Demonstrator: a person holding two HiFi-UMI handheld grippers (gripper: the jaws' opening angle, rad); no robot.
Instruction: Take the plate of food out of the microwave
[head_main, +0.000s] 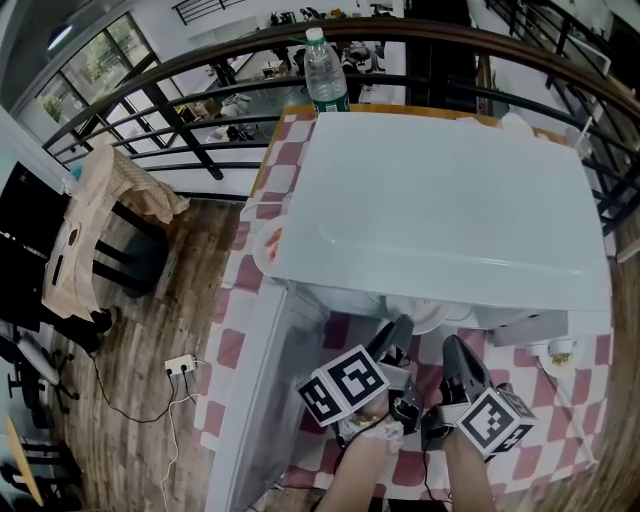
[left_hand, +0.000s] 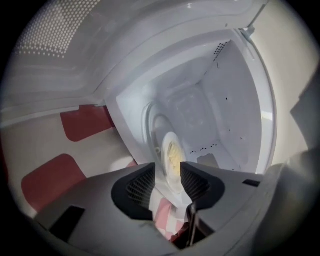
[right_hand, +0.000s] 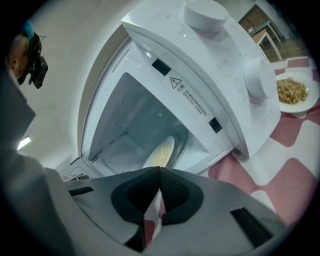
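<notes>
The white microwave (head_main: 440, 200) stands on a red-and-white checked tablecloth with its door (head_main: 262, 370) swung open to the left. Inside, a white plate of pale yellow food (left_hand: 172, 155) lies on the turntable; the right gripper view shows the plate (right_hand: 161, 152) too. From the head view the plate is hidden under the oven's top. My left gripper (left_hand: 167, 172) is open just in front of the cavity, in line with the plate, nothing between its pads. My right gripper (right_hand: 160, 172) is shut and empty beside it. Both the left gripper (head_main: 392, 340) and the right gripper (head_main: 458, 362) hang at the oven's front.
A second small dish of brownish food (right_hand: 292, 92) sits on the cloth to the right of the microwave. A water bottle (head_main: 325, 72) stands behind the oven. A dark railing (head_main: 200, 75) runs past the table's far side, and a chair draped in beige cloth (head_main: 110, 200) stands left.
</notes>
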